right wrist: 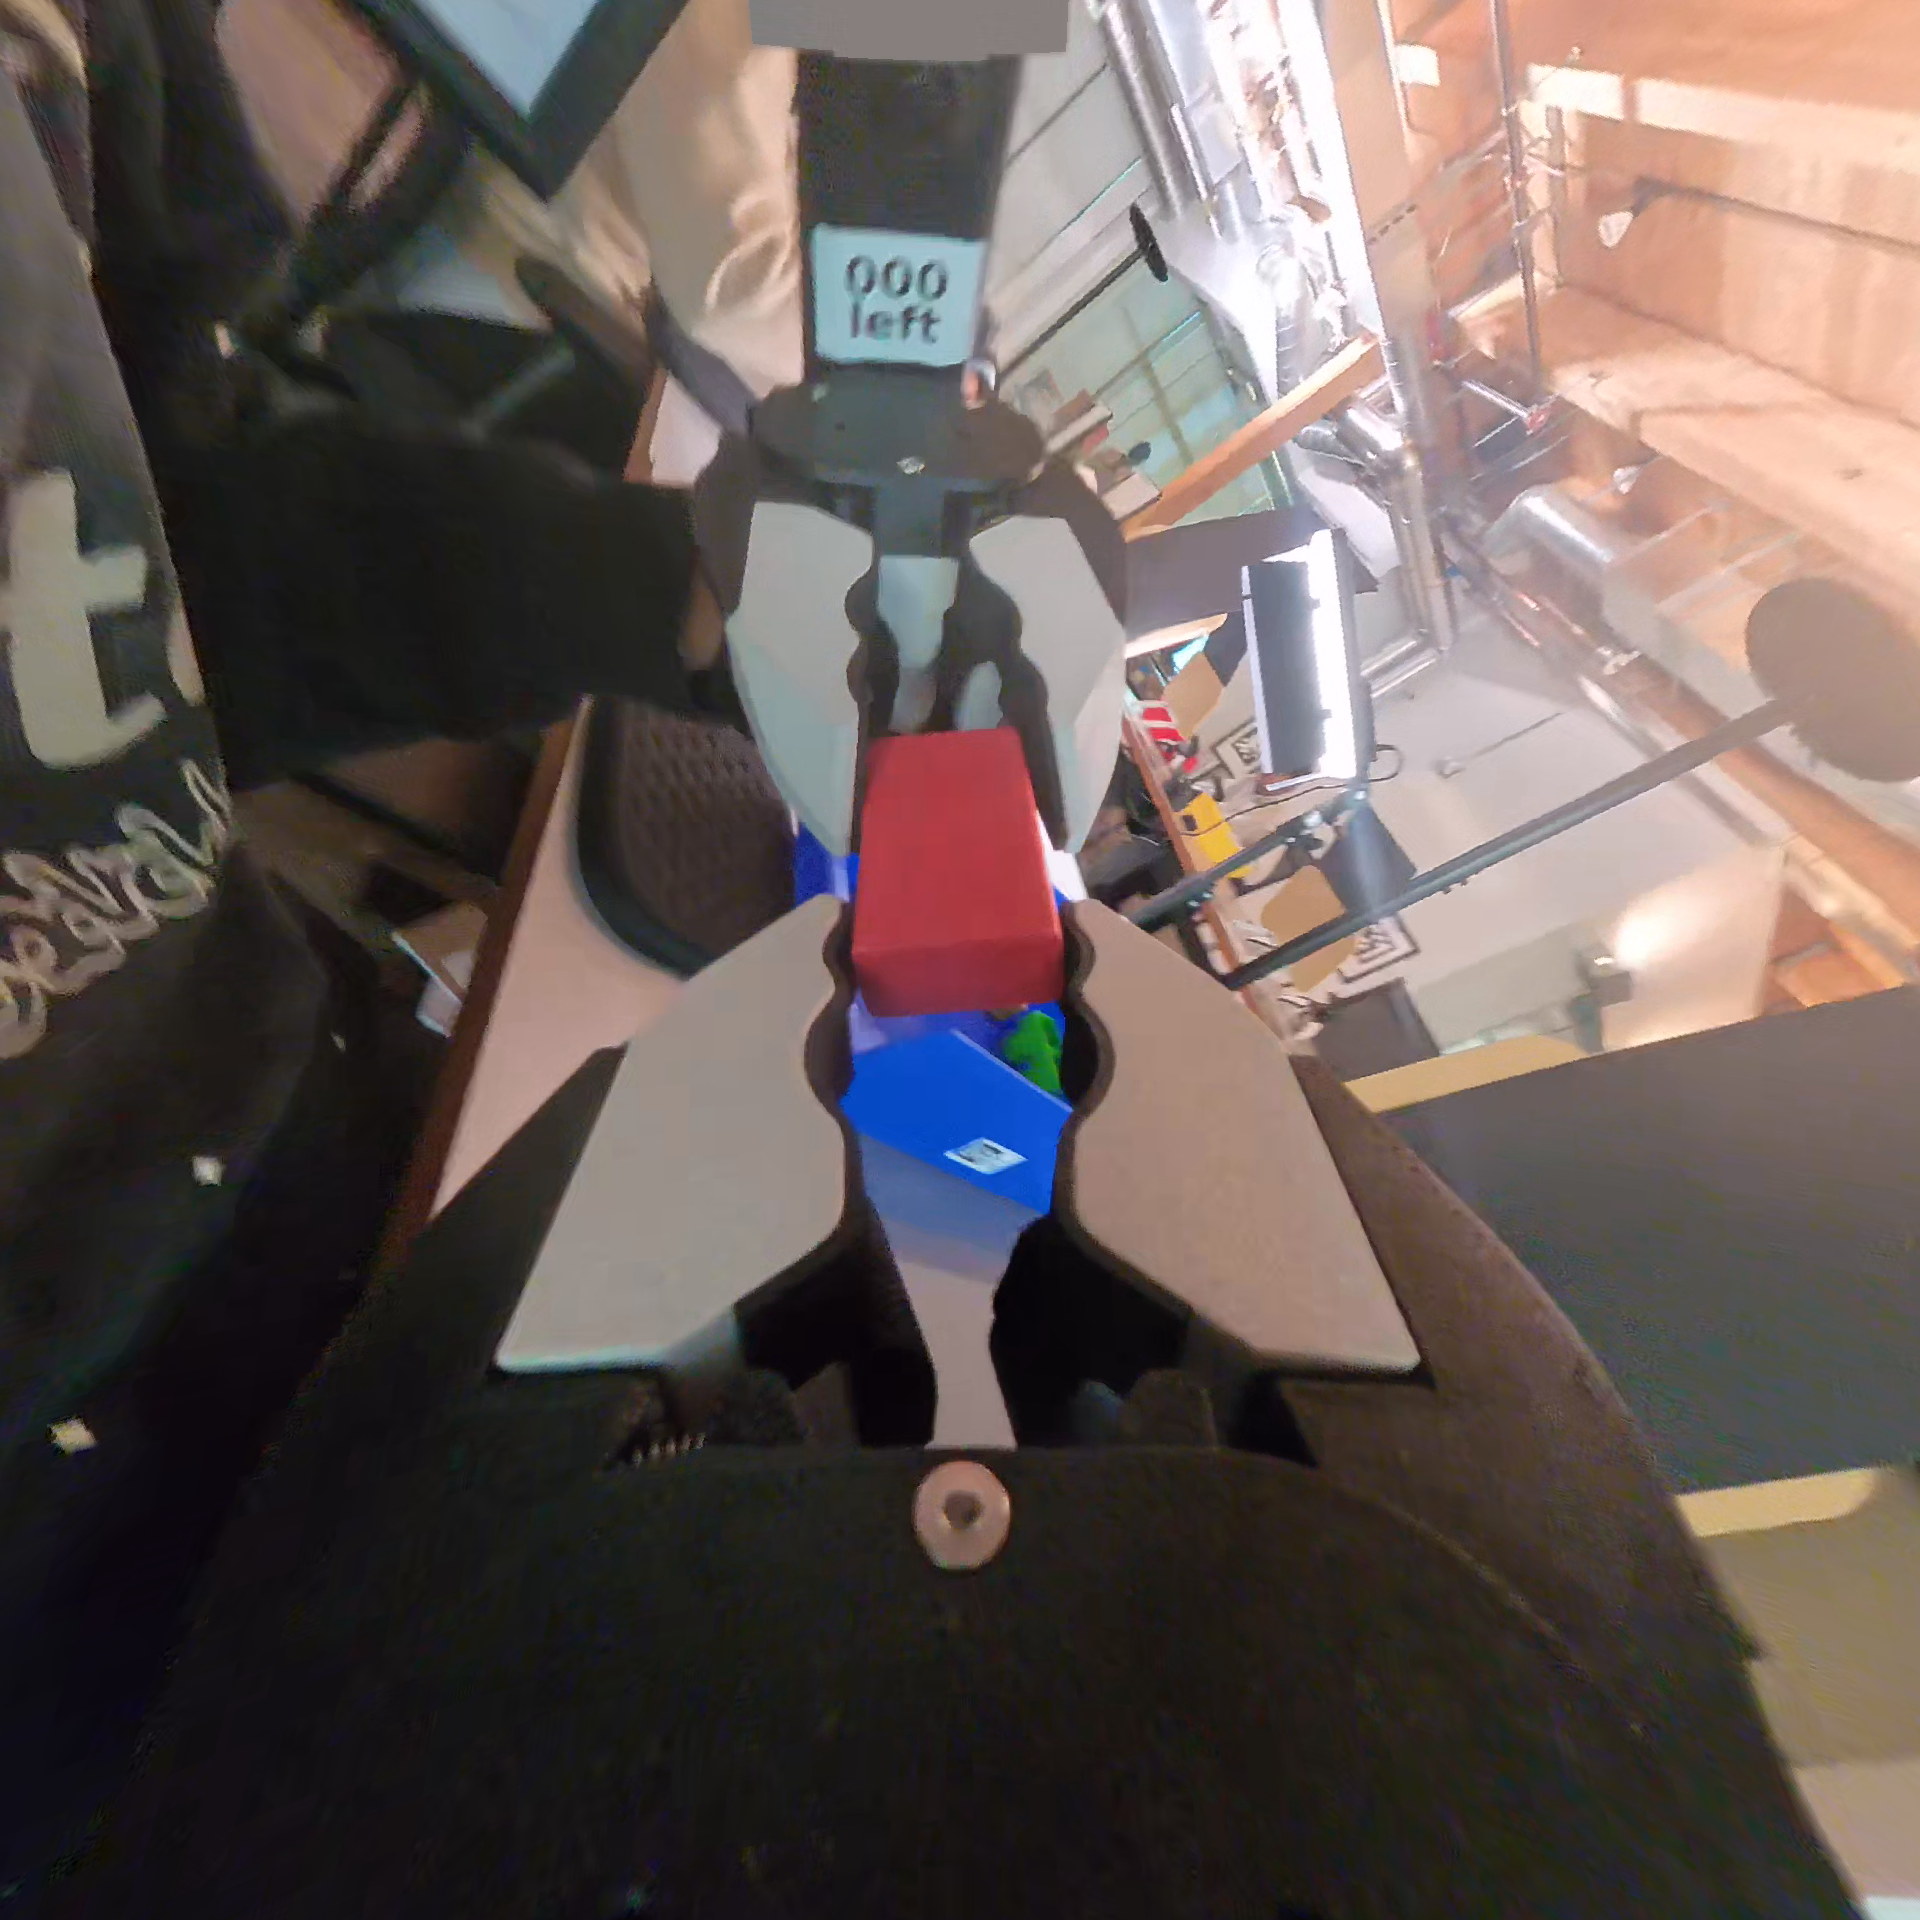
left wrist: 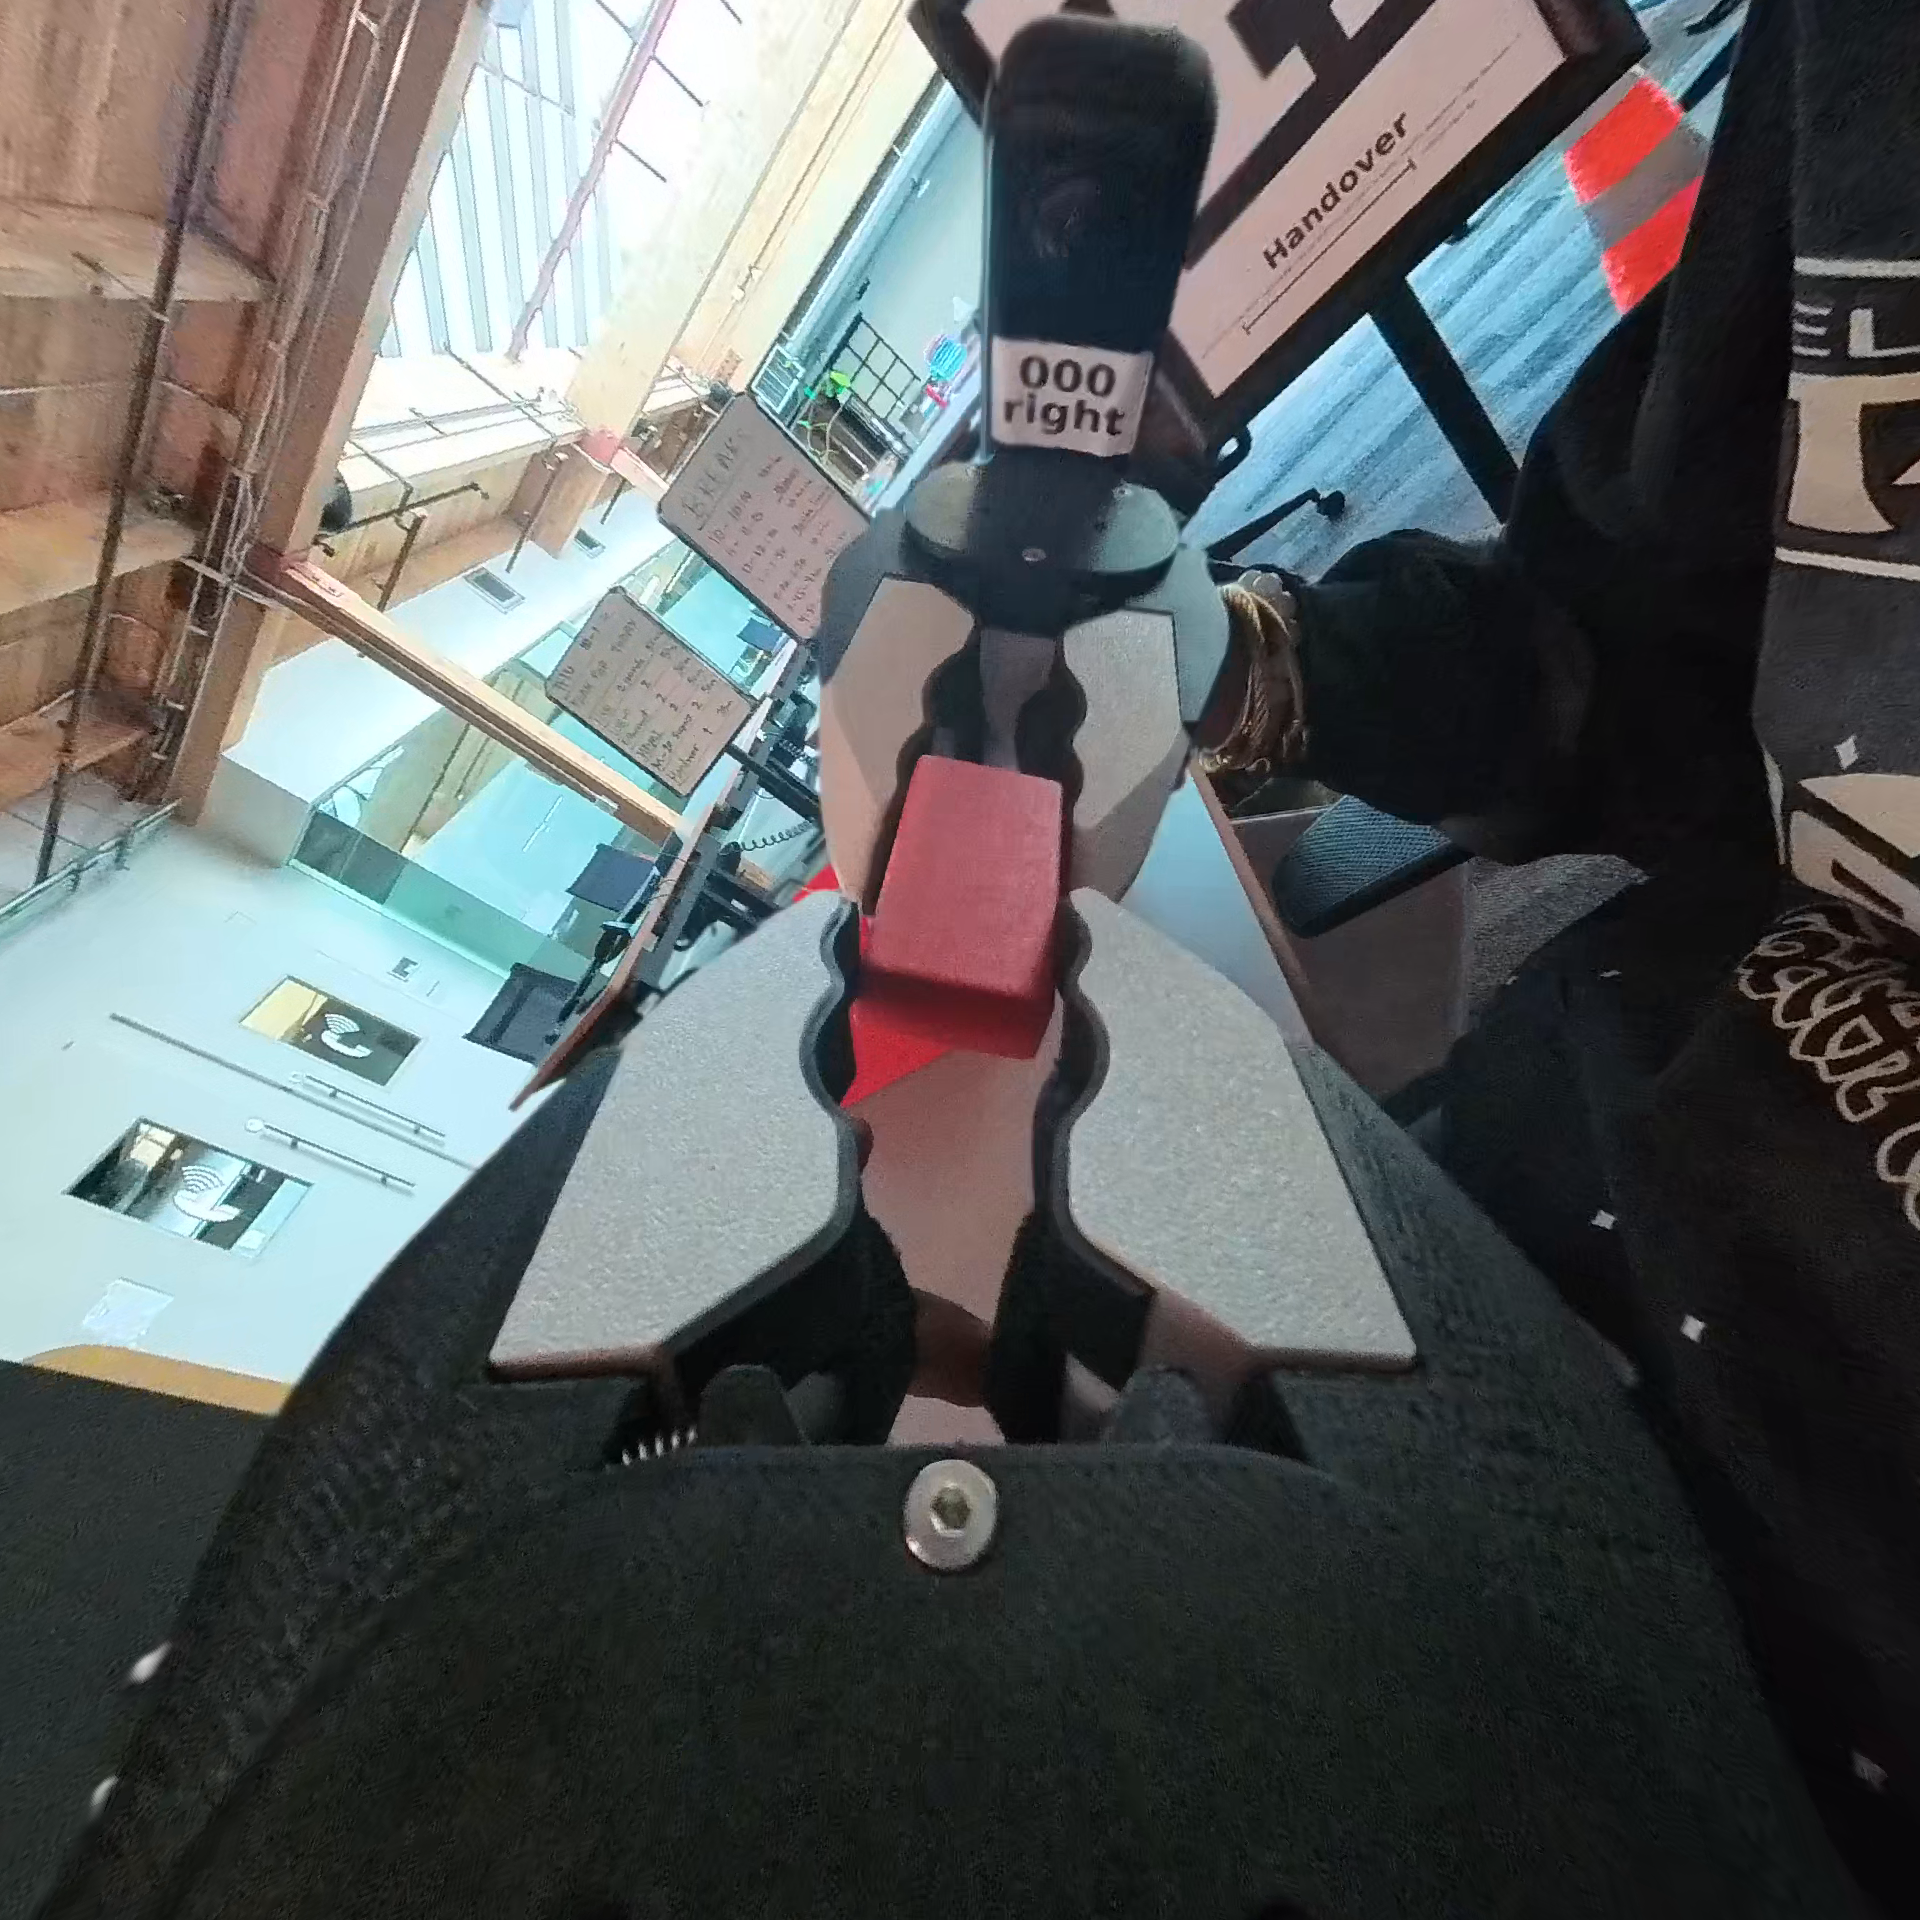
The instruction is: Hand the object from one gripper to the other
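A red rectangular block (left wrist: 971,894) is held in the air between my two grippers, which face each other tip to tip. In the left wrist view my left gripper (left wrist: 961,935) is shut on the block's near end, and my right gripper (left wrist: 987,862) grips the far end. In the right wrist view the red block (right wrist: 951,883) sits between my right gripper's (right wrist: 956,935) fingertips, which press on both its sides. My left gripper (right wrist: 951,831) clamps the opposite end. Both jaws touch the block.
A blue bin (right wrist: 956,1122) with a green object (right wrist: 1034,1044) in it lies below the block. A brown table edge (right wrist: 520,935) runs to the left. A person in a dark printed top (left wrist: 1766,935) stands close. A signboard (left wrist: 1351,208) and an orange-grey cone (left wrist: 1631,197) stand behind. Left and right tips are no more than a few centimetres apart.
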`<move>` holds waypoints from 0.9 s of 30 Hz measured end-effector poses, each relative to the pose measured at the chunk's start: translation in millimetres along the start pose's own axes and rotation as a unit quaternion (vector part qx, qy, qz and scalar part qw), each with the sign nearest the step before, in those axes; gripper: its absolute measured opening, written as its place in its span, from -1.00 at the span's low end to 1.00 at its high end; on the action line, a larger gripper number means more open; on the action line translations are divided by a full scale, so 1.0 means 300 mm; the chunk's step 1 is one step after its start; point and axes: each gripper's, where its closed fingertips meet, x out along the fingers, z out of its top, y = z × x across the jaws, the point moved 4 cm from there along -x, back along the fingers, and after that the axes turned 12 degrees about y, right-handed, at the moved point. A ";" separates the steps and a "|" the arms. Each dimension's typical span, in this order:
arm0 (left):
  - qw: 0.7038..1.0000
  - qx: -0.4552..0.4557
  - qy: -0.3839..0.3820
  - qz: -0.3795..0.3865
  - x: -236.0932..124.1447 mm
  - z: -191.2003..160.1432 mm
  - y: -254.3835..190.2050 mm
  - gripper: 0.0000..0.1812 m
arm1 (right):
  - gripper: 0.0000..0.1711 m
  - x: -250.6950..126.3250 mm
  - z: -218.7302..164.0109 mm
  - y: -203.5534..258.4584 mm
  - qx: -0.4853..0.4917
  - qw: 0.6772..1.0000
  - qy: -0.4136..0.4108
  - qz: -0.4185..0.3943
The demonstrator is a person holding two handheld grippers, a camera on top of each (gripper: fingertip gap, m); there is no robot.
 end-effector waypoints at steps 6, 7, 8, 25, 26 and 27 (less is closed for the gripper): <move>0.997 0.030 0.018 0.073 -0.029 -0.009 0.045 -0.61 | -0.26 -0.009 0.015 -0.062 0.356 0.914 -0.076 0.180; 0.996 0.034 0.023 0.080 -0.030 -0.010 0.048 -0.61 | -0.29 -0.002 0.011 -0.084 0.424 0.881 -0.089 0.192; 0.996 0.036 0.026 0.083 -0.029 -0.011 0.049 -0.61 | -0.39 0.004 0.003 -0.101 0.476 0.851 -0.099 0.201; 0.811 -0.410 -0.296 0.294 -0.368 -0.166 0.390 -0.51 | -0.81 -0.469 -0.471 -0.408 0.456 0.831 0.123 -0.293; 0.794 -0.413 -0.321 0.309 -0.400 -0.182 0.401 -0.49 | -0.81 -0.513 -0.543 -0.413 0.462 0.809 0.162 -0.325; 0.785 -0.404 -0.335 0.330 -0.426 -0.191 0.407 -0.44 | -0.81 -0.550 -0.613 -0.412 0.470 0.786 0.197 -0.350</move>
